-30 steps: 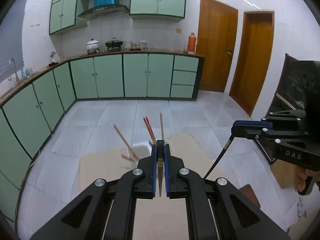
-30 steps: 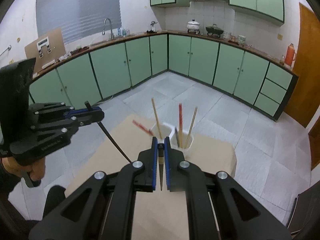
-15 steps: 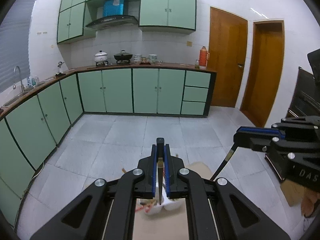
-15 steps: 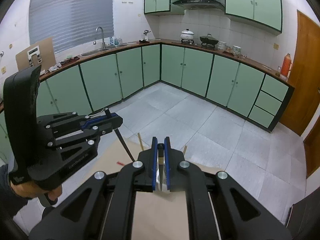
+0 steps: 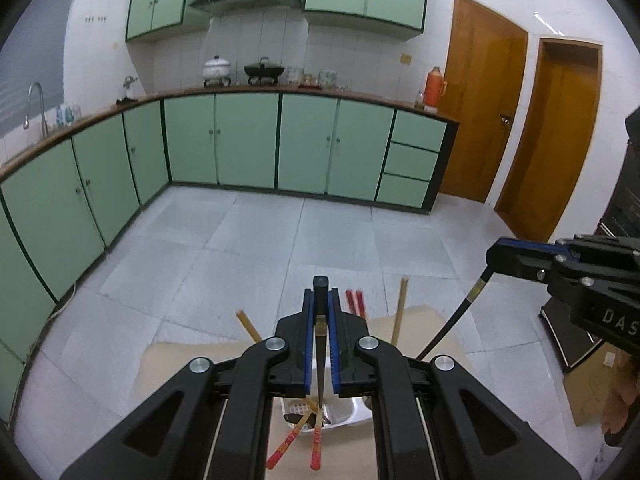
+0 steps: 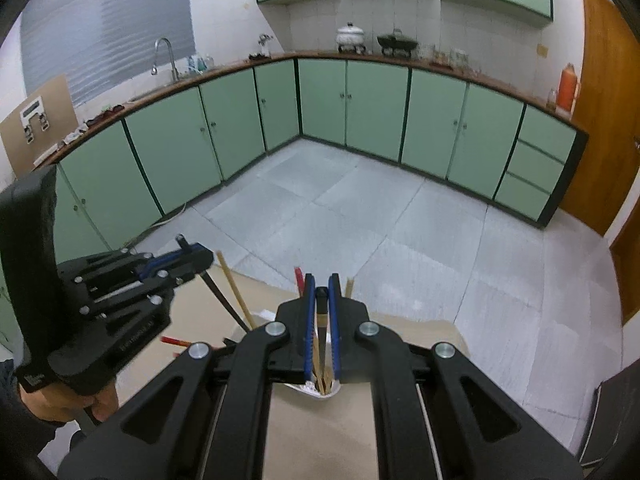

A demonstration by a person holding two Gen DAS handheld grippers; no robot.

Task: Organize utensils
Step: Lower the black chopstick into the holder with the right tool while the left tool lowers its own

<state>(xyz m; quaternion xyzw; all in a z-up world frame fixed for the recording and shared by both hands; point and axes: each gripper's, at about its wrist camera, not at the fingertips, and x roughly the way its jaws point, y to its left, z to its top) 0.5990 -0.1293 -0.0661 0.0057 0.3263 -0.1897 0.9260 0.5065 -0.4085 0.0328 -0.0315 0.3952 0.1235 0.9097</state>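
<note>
Left tongs (image 5: 320, 344) and right tongs (image 6: 321, 330) each clamped on a black chopstick (image 5: 320, 344), poised over the white holder (image 5: 344, 414).

Mid-step, judging by the pose: lowering both sticks into the holder, where red (image 5: 355, 302) and wooden chopsticks (image 5: 399, 310) already stand. Next move calls for aiming tips at free slots, then letting go. Second black chopstick (image 6: 321, 320) tip near the holder rim. Tan counter (image 6: 320, 436) underneath; green-cabinet kitchen, grey tile floor, wooden doors beyond.
</note>
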